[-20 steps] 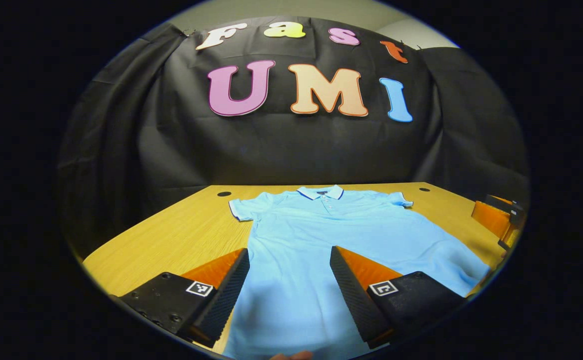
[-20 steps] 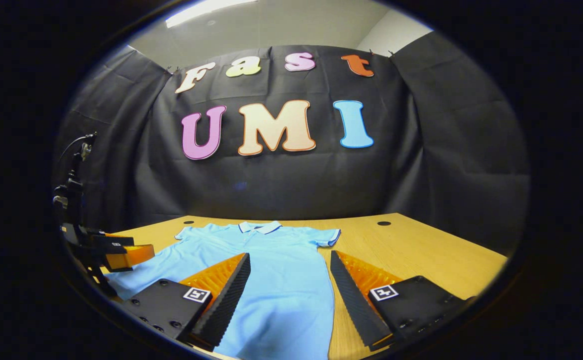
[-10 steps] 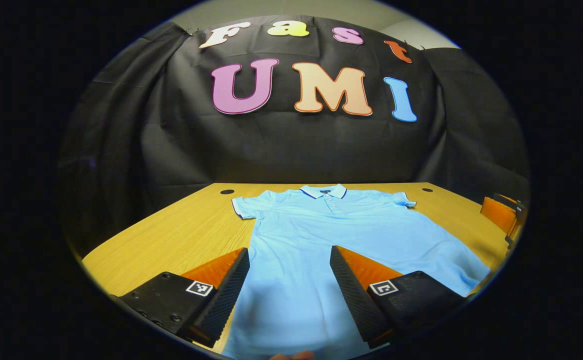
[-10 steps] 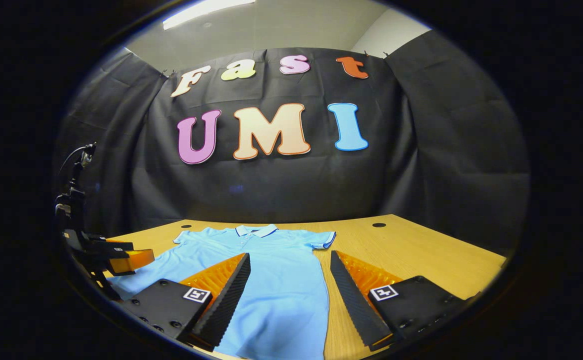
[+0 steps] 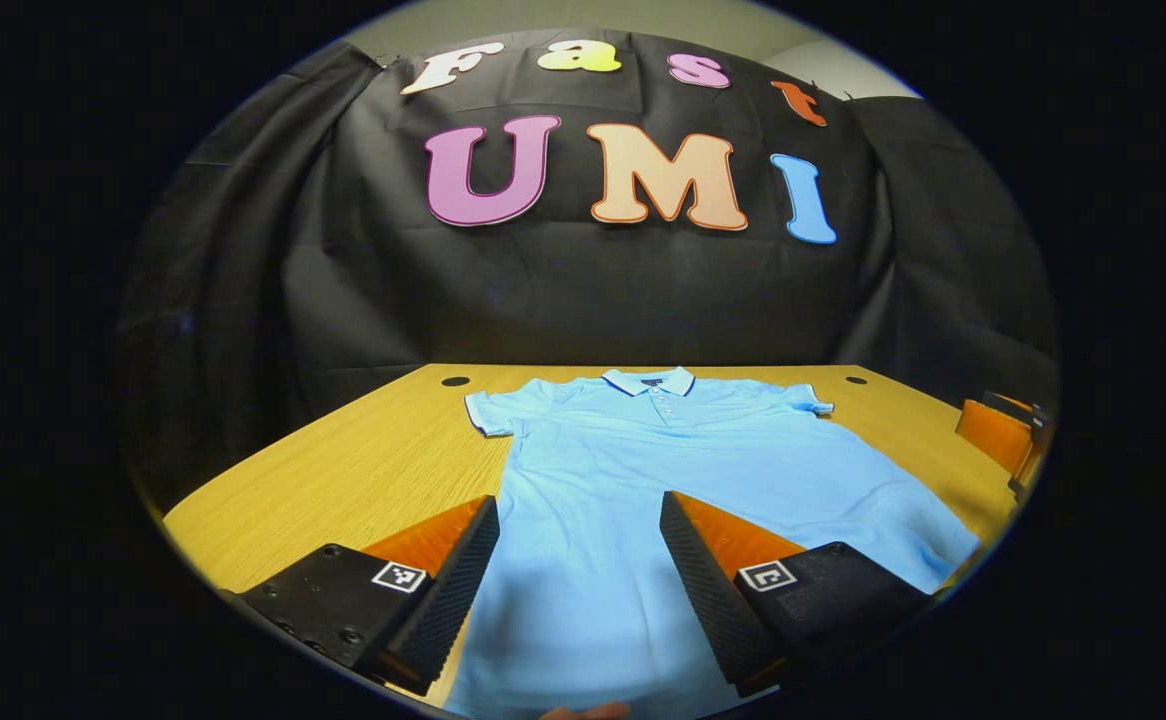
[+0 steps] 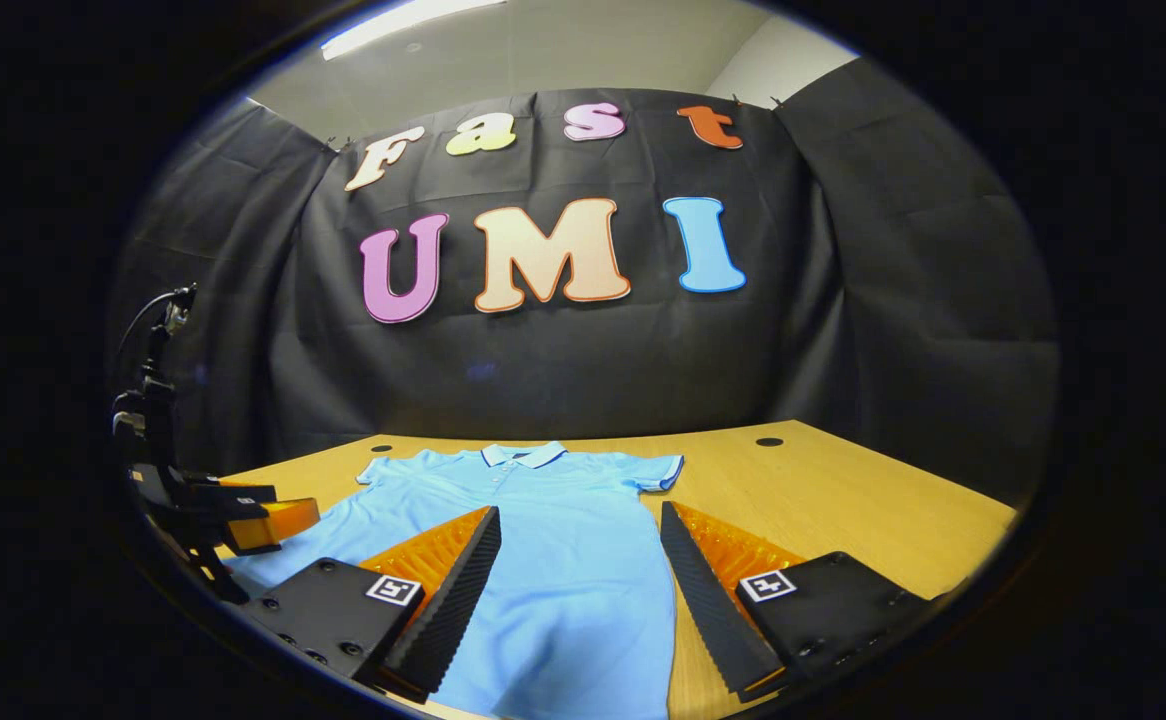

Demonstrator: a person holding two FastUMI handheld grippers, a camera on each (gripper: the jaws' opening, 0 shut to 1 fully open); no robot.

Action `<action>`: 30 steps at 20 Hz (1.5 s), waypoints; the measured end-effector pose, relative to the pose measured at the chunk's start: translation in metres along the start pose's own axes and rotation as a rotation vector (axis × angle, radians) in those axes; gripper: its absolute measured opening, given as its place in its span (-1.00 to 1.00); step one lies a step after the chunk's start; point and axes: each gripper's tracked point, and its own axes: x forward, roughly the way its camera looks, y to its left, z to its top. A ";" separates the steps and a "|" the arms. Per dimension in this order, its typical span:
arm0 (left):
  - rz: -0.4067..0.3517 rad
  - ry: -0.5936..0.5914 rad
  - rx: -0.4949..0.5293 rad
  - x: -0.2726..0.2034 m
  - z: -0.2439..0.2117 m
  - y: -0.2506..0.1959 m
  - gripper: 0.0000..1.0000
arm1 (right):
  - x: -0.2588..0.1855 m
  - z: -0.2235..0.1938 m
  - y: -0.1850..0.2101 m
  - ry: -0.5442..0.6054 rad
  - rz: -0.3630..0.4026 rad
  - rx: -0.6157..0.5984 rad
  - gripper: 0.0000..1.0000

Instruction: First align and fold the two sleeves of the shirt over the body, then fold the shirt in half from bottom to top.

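Light blue shirt [image 5: 663,470] lies flat on the counter [image 5: 343,480]; both grippers [image 5: 578,590] [image 6: 578,590] hover above, jaws apart

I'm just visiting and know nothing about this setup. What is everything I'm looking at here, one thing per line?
Shirt: one, light blue polo with dark-edged collar and sleeve cuffs, lying flat and unfolded on the table, collar toward the wall.
Table: one, yellow wood, under the shirt.
Cable holes: two, dark, round, in the table's far corners.
Wall cloth: one, black, hanging behind the table.
Ceiling light: one, white strip, above the cloth in the right gripper view.
Left claw: one, open, over the shirt's lower part.
Right claw: one, open, over the shirt's lower part near its side edge.
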 end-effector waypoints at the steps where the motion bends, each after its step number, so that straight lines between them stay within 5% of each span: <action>1: -0.001 0.002 0.000 0.000 -0.001 0.002 0.93 | 0.002 0.002 0.002 0.006 0.008 -0.008 0.98; 7: -0.004 0.000 -0.003 0.000 0.000 0.001 0.94 | 0.029 0.020 0.006 0.039 0.075 -0.010 0.99; 12: -0.004 -0.003 -0.004 -0.001 0.000 0.002 0.94 | 0.077 0.044 -0.017 0.066 0.023 -0.077 0.99; 22: -0.007 -0.009 -0.009 -0.001 0.002 0.002 0.94 | 0.185 0.056 -0.014 0.244 0.063 -0.091 0.99; 30: -0.008 -0.007 -0.011 0.000 0.003 0.002 0.94 | 0.280 0.041 -0.046 0.327 -0.039 -0.183 0.98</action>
